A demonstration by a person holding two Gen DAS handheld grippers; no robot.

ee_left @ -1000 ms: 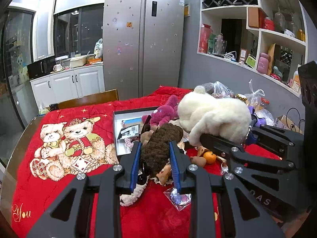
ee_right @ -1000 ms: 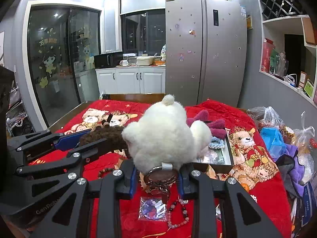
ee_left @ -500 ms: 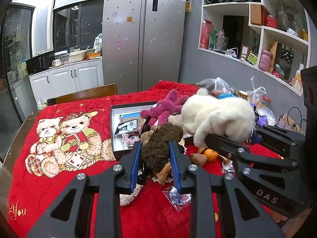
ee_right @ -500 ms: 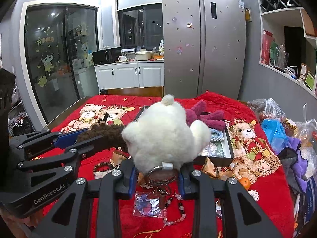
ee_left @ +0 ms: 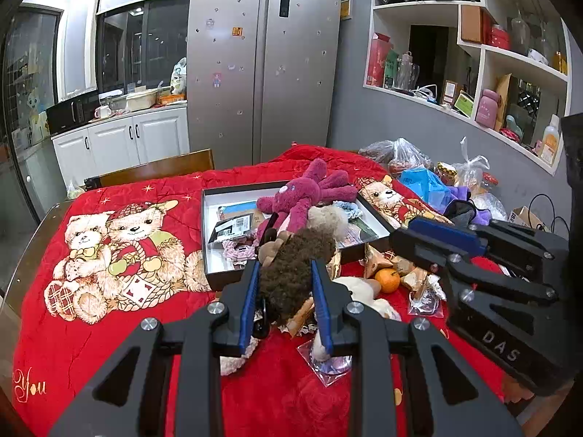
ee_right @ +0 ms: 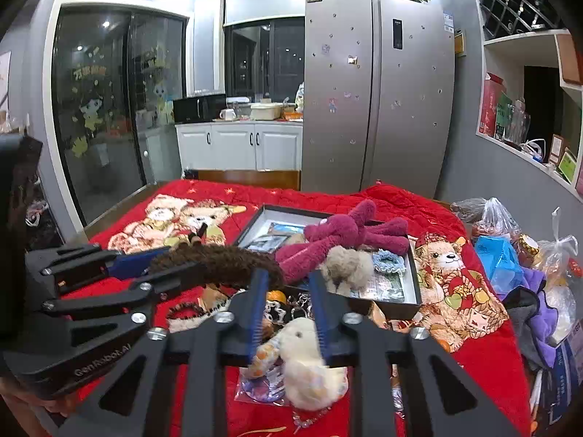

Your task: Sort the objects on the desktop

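My left gripper [ee_left: 286, 284] is shut on a brown curly plush toy [ee_left: 295, 266] and holds it above the red cloth, just in front of the open box [ee_left: 215, 273]. The toy also shows in the right wrist view [ee_right: 218, 266]. My right gripper [ee_right: 288, 302] is open; the white plush toy [ee_right: 309, 360] sits blurred low between its fingers, apart from the pads. The box [ee_right: 411, 291] holds a magenta plush octopus [ee_left: 306, 193], a beige pompom [ee_right: 346, 266], a blue scrunchie [ee_right: 390, 260] and packets.
Loose items lie in front of the box: an orange [ee_left: 388, 279], a clear packet [ee_left: 328, 364], snack wrappers and a bead bracelet [ee_right: 182, 309]. Plastic bags [ee_left: 411, 153] and purple cloth crowd the right edge. A wooden chair [ee_left: 156, 169] stands behind the table.
The white plush toy has left the right gripper's jaws and dropped down toward the cloth; those jaws now stand open. The left gripper still holds the brown toy, shifted slightly toward the box.
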